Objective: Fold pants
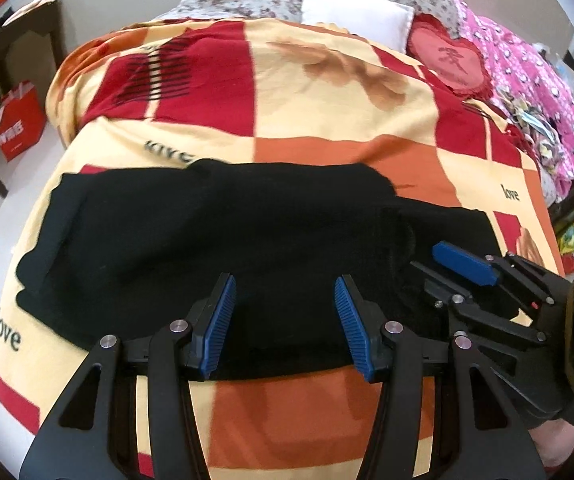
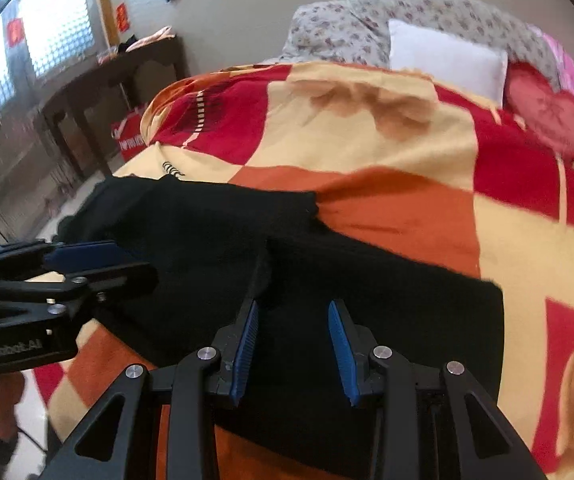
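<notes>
Black pants [image 1: 215, 236] lie flat on the checkered bedspread [image 1: 327, 120]. Left gripper [image 1: 285, 320] and right gripper [image 2: 293, 348] hover above, jaws apart, empty.

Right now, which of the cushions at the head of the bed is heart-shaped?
The red cushion, frilled at the edge with a character on its face. The white pillow beside it is plain and square.

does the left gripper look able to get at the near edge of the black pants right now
Probably yes. The left gripper hangs open just above the black pants, with the near hem between its fingers and nothing lying on it. The right gripper is off to one side, not blocking.
</notes>
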The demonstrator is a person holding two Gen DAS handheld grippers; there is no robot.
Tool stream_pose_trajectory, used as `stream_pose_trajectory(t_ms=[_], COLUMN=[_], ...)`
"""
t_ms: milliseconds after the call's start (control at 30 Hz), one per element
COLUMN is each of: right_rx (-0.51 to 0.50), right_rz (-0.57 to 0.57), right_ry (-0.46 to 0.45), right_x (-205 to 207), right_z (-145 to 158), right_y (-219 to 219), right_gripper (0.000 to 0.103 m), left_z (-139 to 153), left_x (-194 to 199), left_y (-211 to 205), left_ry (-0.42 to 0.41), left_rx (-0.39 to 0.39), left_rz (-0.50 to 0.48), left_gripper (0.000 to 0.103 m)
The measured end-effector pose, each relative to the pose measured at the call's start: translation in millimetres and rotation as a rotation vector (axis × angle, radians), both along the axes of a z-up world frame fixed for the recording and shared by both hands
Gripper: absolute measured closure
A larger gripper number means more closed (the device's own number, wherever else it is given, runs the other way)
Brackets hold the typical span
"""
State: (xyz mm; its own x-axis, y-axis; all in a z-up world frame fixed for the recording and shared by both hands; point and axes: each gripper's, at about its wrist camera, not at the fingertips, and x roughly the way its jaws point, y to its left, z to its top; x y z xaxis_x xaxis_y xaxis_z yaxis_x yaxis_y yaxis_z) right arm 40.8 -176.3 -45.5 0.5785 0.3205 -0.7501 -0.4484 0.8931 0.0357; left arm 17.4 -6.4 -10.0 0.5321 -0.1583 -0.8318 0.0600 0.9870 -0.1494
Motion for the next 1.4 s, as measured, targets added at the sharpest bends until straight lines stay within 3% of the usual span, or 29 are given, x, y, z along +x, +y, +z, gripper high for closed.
stream_pose_trajectory(t_ms=[167, 300, 533, 833, 1100, 1200, 1400], right_rx=[0.036, 0.029, 0.046, 0.083, 0.112, 0.1, 0.087], right_rz=[0.006, 0.004, 0.053, 0.174, 0.264, 0.291, 0.367], right_ry=[-0.014, 0.041, 0.033, 0.038, 0.073, 0.066, 0.07], right_x=[-6, 2, 2, 12, 27, 33, 52], right_z=[12, -7, 7, 16, 13, 16, 22], right_y=[0, 2, 18, 70, 111, 126, 161], right_gripper=[0.068, 0.067, 0.066, 0.064, 0.058, 0.057, 0.056], left_z=[0, -5, -4, -3, -5, -8, -18], left_x=[-5, -9, -16, -28, -47, -53, -55], left_y=[18, 33, 57, 90, 127, 140, 160], left_ry=[-0.001, 0.012, 0.016, 0.018, 0.033, 0.04, 0.058], left_rx=[-0.007, -0.038, -0.063, -0.09, -0.173, -0.22, -0.273], left_rz=[0.038, 0.073, 0.118, 0.189, 0.271, 0.313, 0.39], left_gripper=[0.051, 0.051, 0.051, 0.051, 0.05, 0.04, 0.04])
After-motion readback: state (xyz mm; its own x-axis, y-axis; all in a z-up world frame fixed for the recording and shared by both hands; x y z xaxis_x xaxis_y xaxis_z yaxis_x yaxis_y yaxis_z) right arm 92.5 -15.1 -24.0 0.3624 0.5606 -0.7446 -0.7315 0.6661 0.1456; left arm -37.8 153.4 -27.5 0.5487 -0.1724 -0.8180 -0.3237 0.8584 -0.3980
